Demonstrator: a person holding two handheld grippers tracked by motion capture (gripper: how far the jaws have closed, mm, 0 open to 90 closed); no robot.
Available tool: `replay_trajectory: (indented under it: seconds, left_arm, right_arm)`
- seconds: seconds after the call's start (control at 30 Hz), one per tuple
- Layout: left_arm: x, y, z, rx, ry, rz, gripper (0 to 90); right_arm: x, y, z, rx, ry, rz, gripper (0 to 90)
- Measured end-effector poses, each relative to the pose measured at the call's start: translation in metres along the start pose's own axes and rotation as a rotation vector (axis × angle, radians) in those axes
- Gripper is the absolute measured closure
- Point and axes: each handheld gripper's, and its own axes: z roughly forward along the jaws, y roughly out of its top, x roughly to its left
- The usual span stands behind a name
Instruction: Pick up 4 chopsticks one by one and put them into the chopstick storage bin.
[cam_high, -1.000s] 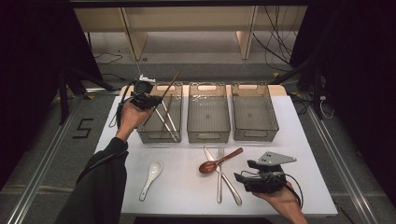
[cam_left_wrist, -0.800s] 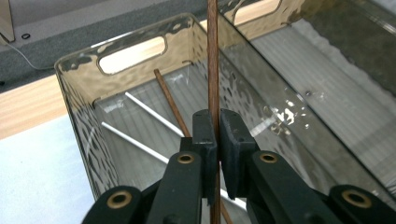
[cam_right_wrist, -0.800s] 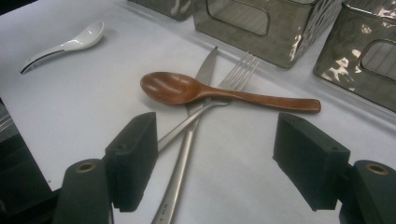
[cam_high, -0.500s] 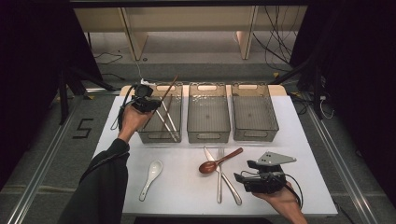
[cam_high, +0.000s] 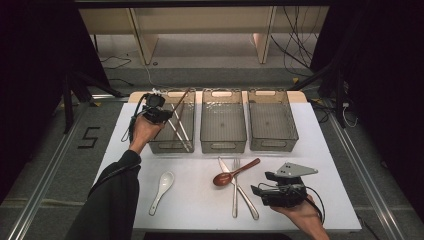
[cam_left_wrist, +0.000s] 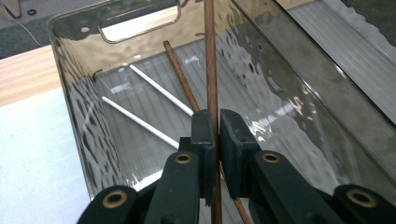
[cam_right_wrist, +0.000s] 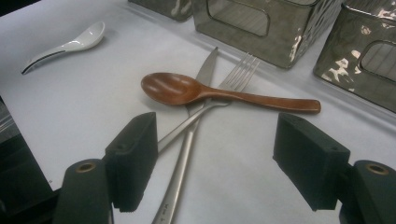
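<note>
A slim brown wooden chopstick (cam_left_wrist: 211, 70) is pinched between the closed black jaws of the left gripper (cam_left_wrist: 217, 135), held over the leftmost of three smoky, rippled clear plastic bins (cam_high: 172, 145); its lower end reaches down inside, where a second brown stick (cam_left_wrist: 180, 74) and two thin white rods (cam_left_wrist: 156, 88) lie on the ribbed floor; since the earlier frame this gripper is seen slightly lower. On the white tabletop (cam_high: 200, 200) a glossy white ceramic soup spoon (cam_high: 161, 191), a rounded reddish wooden spoon (cam_right_wrist: 219, 93), and a crossed steel knife (cam_right_wrist: 189, 149) and fork (cam_right_wrist: 233, 77) are laid; the right gripper (cam_right_wrist: 215, 161) is held wide open, unmoved, gripping nothing.
</note>
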Motion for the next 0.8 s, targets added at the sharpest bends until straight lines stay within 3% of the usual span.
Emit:
replay_trajectory:
  seconds: [0.1, 0.27, 0.43, 0.8]
  left_arm:
    - [-0.001, 0.0, 0.0, 0.011, 0.011, -0.012, 62.4]
    - [-0.007, 0.003, -0.008, 0.038, -0.018, -0.009, 45.1]
    - [-0.014, 0.004, -0.022, 0.045, -0.078, -0.032, 37.6]
    - [-0.025, -0.01, -0.055, 0.033, -0.152, -0.026, 25.7]
  right_arm:
    - [0.0, 0.0, 0.0, -0.002, 0.001, -0.002, 31.4]
    - [0.0, 0.0, 0.0, -0.001, 0.0, 0.0, 31.4]
    - [0.001, 0.0, -0.001, -0.002, -0.002, -0.002, 31.4]
    - [0.001, 0.0, -0.002, -0.005, -0.004, 0.0, 31.4]
